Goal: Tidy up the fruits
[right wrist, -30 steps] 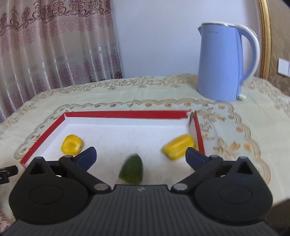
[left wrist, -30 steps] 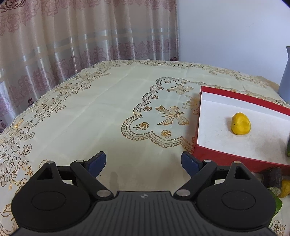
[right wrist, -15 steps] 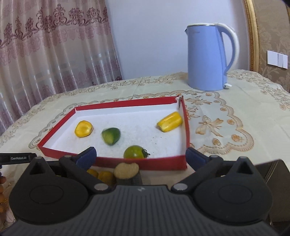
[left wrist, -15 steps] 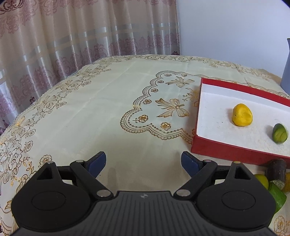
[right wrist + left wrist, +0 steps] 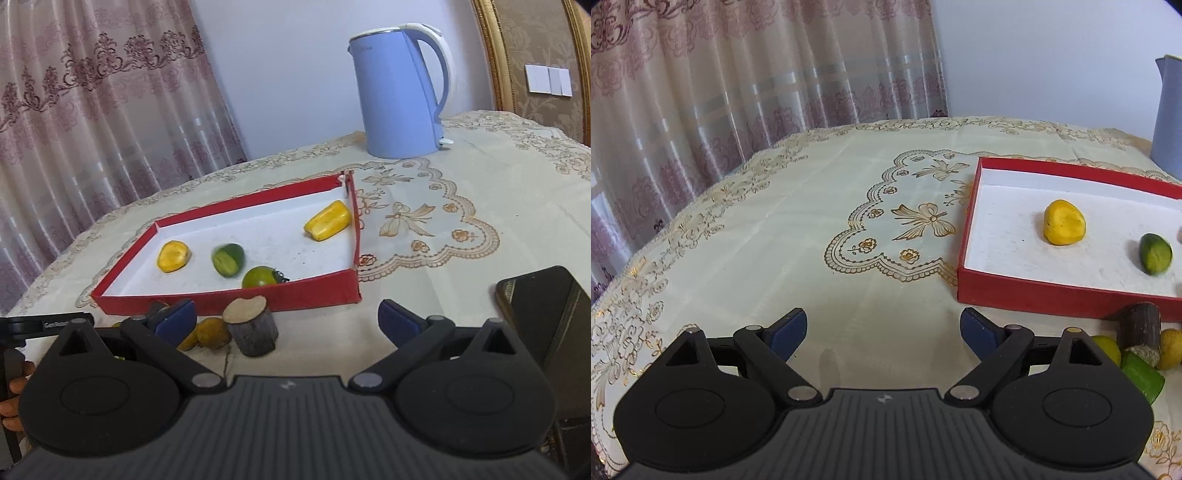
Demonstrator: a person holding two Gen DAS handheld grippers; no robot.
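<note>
A red tray [image 5: 314, 297] with a white floor holds a yellow fruit piece [image 5: 173, 256], a green cucumber piece [image 5: 228, 259], a green tomato [image 5: 259, 277] and a yellow pepper piece [image 5: 328, 220]. In front of the tray lie a brown log stub [image 5: 253, 325] and small yellow fruits [image 5: 212, 333]. My right gripper [image 5: 286, 319] is open and empty just before them. My left gripper [image 5: 884, 332] is open and empty over bare cloth, left of the tray [image 5: 967, 229]; the log stub [image 5: 1138, 328] and a green piece [image 5: 1143, 374] lie at its right.
A blue kettle [image 5: 397, 96] stands behind the tray. A black phone [image 5: 546, 306] lies at the right near the table edge. Curtains hang behind the table. The cream embroidered tablecloth [image 5: 775, 229] stretches to the left.
The right gripper has drawn back and up from over the tray, leaving the cucumber piece in it. The left gripper's view shifted slightly, bringing the tray's contents into sight.
</note>
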